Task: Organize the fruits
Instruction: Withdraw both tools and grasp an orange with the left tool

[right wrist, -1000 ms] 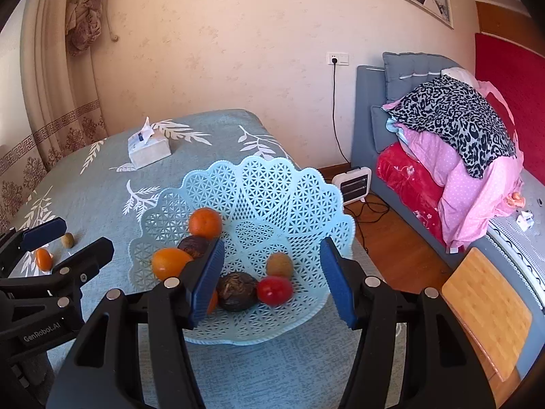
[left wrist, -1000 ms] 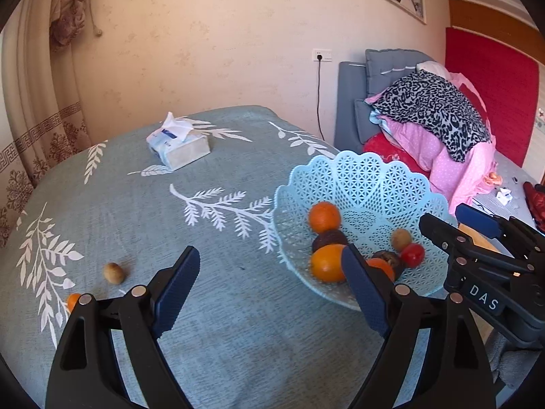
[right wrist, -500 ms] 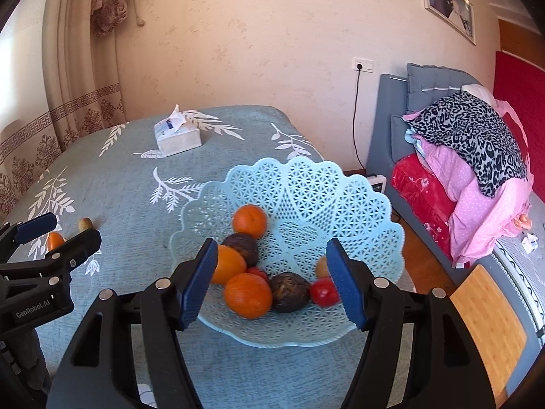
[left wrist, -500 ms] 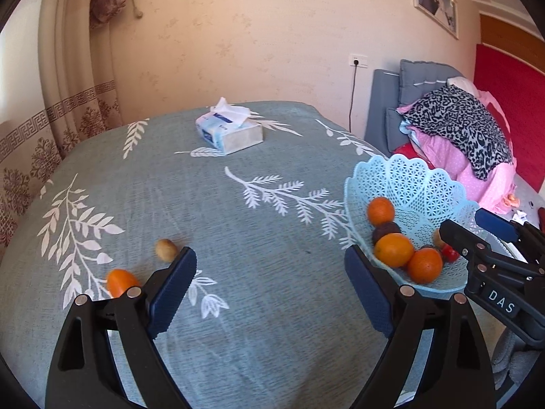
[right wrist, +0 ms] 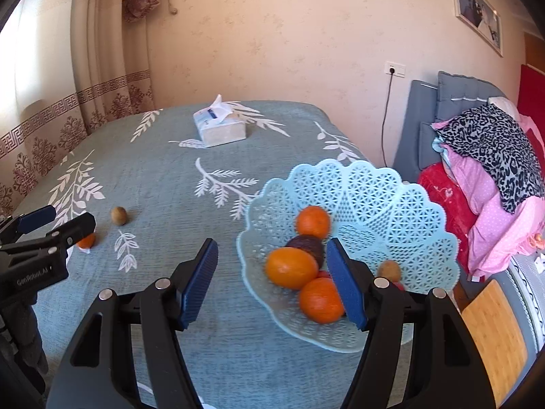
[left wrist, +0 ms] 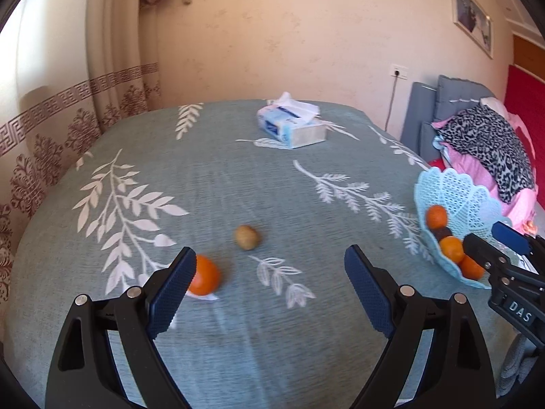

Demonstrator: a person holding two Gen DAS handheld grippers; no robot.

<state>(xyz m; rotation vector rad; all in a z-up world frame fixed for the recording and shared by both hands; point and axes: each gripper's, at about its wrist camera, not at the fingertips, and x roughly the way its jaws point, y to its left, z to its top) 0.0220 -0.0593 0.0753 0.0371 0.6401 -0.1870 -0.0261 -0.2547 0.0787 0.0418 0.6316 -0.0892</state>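
A light blue lattice fruit basket stands at the table's right side and holds several oranges, a dark avocado and a kiwi. It also shows in the left wrist view. A loose orange and a brown kiwi lie on the teal cloth at the left. My left gripper is open and empty, its left finger beside the loose orange. My right gripper is open and empty at the basket's near left rim.
A tissue box sits at the table's far side. A curtain hangs behind at the left. A bed with piled clothes is to the right, and a wooden stool is by the table's right edge.
My left gripper has swung left, away from the basket toward the loose orange and kiwi. My right gripper has pulled back and leftward from over the basket. Both stay open.
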